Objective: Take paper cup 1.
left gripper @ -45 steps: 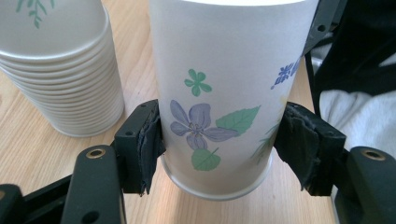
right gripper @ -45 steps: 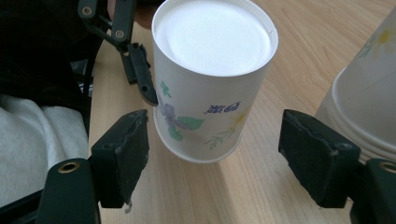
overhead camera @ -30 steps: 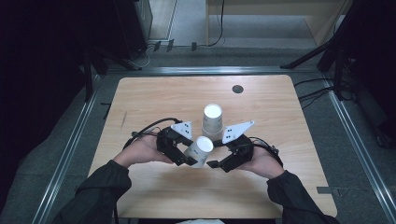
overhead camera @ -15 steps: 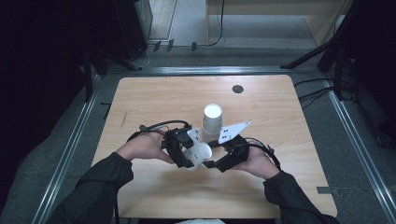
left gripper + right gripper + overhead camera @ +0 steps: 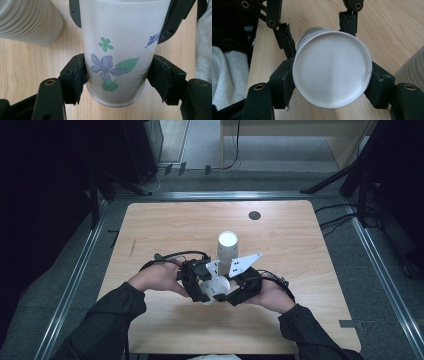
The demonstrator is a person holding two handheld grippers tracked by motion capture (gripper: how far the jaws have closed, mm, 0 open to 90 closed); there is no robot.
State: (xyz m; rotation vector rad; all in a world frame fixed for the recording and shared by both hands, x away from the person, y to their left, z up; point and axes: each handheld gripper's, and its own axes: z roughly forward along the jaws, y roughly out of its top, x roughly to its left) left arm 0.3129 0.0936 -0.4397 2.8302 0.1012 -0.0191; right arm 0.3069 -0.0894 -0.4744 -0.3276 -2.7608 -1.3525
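Observation:
A white paper cup (image 5: 216,288) printed with blue flowers and green leaves (image 5: 107,65) lies sideways just above the wooden table (image 5: 300,245), held between both grippers. My left gripper (image 5: 120,75) is shut on its side near the narrow end. My right gripper (image 5: 332,82) is shut on the same cup, whose flat round base (image 5: 332,75) faces that camera. In the high view the left gripper (image 5: 199,287) and right gripper (image 5: 236,292) meet at the cup, near the table's front middle. An upright stack of white cups (image 5: 227,247) stands just behind them.
The ribbed cup stack (image 5: 30,20) sits close to the left gripper's jaws and at the right edge of the right gripper view (image 5: 412,70). A small black round hole (image 5: 254,215) marks the table's far side. Metal rails (image 5: 375,265) frame the table.
The two hands have drawn closer together. The right gripper's jaws have closed in on the cup that the left gripper was holding. The stack has not moved.

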